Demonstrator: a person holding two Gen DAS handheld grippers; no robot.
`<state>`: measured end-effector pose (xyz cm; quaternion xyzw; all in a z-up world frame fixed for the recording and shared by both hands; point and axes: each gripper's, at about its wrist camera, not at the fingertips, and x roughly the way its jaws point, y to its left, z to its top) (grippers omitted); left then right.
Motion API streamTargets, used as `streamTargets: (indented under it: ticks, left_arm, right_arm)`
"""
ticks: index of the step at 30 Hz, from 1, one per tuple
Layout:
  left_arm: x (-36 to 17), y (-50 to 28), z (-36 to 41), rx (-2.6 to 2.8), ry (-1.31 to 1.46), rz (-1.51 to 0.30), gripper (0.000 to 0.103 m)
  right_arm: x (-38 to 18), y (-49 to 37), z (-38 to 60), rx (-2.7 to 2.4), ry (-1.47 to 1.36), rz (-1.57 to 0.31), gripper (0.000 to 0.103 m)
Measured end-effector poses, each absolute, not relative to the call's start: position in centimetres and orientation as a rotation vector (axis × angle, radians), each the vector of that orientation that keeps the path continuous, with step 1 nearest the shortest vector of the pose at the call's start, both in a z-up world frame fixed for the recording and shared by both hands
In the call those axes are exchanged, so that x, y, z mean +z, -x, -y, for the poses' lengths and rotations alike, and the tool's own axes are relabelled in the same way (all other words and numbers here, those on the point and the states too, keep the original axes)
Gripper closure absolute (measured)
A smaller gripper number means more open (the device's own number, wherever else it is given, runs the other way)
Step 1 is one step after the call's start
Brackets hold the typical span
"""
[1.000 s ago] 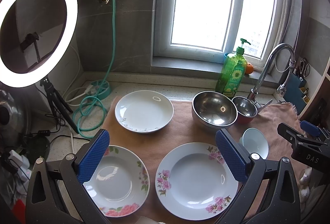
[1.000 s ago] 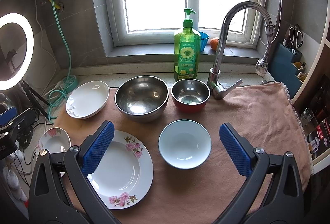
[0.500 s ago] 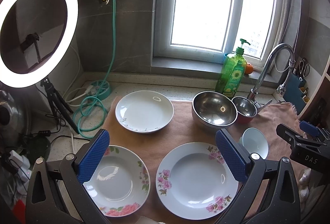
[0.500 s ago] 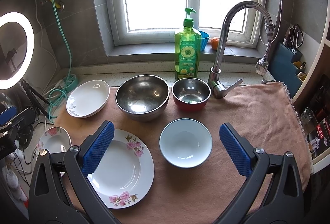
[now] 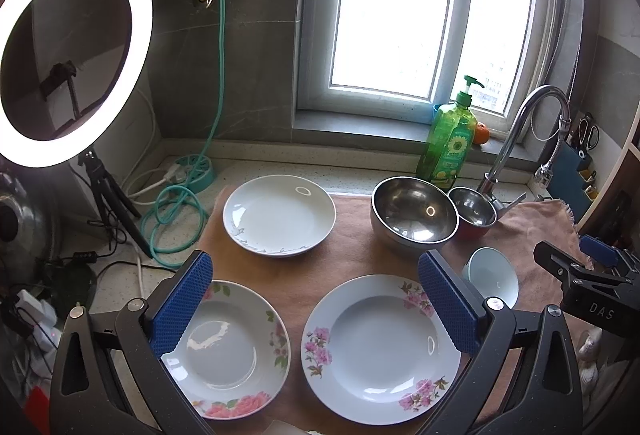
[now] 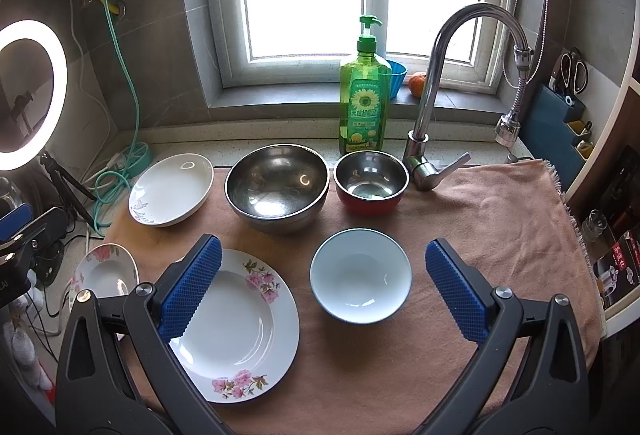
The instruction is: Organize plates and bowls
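Observation:
On a tan cloth (image 6: 480, 219) lie three plates: a white plate (image 5: 279, 215) at the back left, a small pink-flowered plate (image 5: 228, 349) at the front left, a large pink-flowered plate (image 5: 380, 345) in the middle front. A large steel bowl (image 6: 277, 187), a small red-sided steel bowl (image 6: 371, 181) and a pale blue bowl (image 6: 361, 281) stand to the right. My left gripper (image 5: 316, 305) is open and empty, above the two flowered plates. My right gripper (image 6: 324, 291) is open and empty, above the blue bowl and the large flowered plate (image 6: 240, 327).
A green soap bottle (image 6: 365, 103) and a curved tap (image 6: 460, 83) stand behind the bowls. A ring light on a tripod (image 5: 68, 51), a teal hose (image 5: 172, 219) and cables are at the left. A knife holder (image 6: 560, 123) hangs at the right wall.
Both grippers have drifted very slightly; the right one edged a little forward. No dish has moved.

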<state>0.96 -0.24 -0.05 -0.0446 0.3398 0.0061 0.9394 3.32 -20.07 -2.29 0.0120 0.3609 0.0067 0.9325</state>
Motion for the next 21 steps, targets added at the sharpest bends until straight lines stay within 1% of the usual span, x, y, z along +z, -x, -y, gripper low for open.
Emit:
streamTargets:
  ticks: [8, 15, 21]
  left_arm:
    - [0.0, -0.8, 0.0, 0.008, 0.087, -0.694, 0.001]
    - [0.4, -0.8, -2.1, 0.030, 0.078, -0.670, 0.001]
    - [-0.1, -1.4, -4.6, 0.040, 0.121, -0.695, 0.001]
  right_arm:
    - [-2.4, -2.9, 20.4, 0.018, -0.027, -0.722, 0.000]
    - [-1.6, -2.4, 21.4, -0.015, -0.038, -0.675, 0.000]
    - [-2.6, -3.4, 22.3, -0.002, -0.066, -0.734, 0.000]
